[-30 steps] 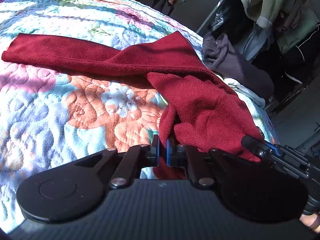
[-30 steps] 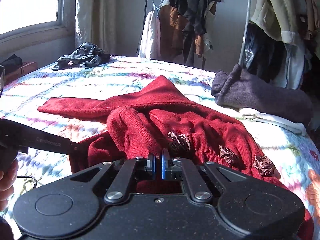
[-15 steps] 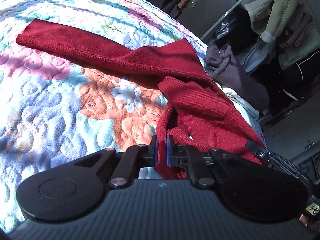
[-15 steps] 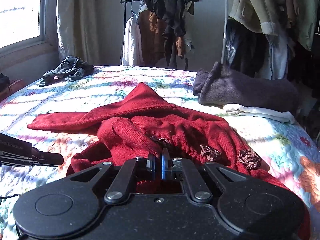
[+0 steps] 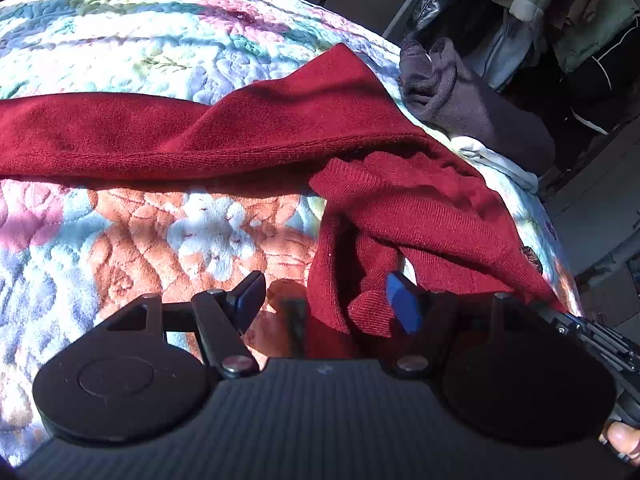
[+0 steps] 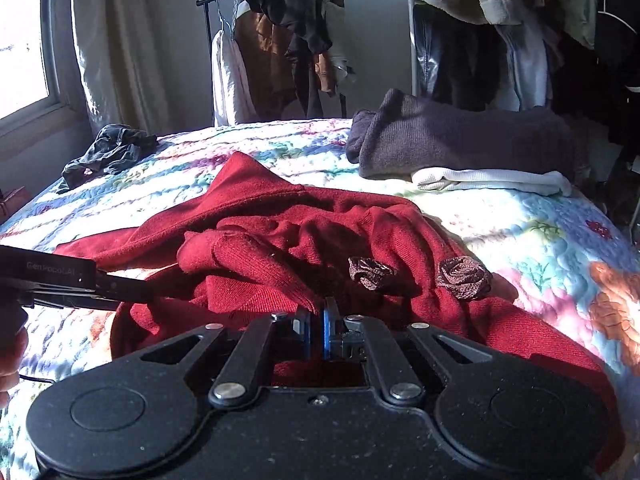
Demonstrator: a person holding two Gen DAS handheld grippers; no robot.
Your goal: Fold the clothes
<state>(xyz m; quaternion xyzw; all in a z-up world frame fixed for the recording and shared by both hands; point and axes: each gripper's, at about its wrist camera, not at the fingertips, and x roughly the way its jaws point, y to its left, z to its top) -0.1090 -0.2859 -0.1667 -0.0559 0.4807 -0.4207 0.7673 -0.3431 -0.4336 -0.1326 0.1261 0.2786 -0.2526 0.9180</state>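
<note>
A: Lying crumpled on the floral quilt (image 5: 168, 236), the red sweater (image 5: 280, 136) has one sleeve stretched flat to the left.

B: And the tools?

A: The left gripper (image 5: 326, 300) is spread wide, a fold of knit between its fingers. The right gripper (image 6: 316, 330) pinches the sweater's near edge.

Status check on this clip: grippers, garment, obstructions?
Left gripper open, fabric loose between jaws. Right gripper shut on red knit sweater, bunched on quilt. Folded purple sweater behind, apart.
</note>
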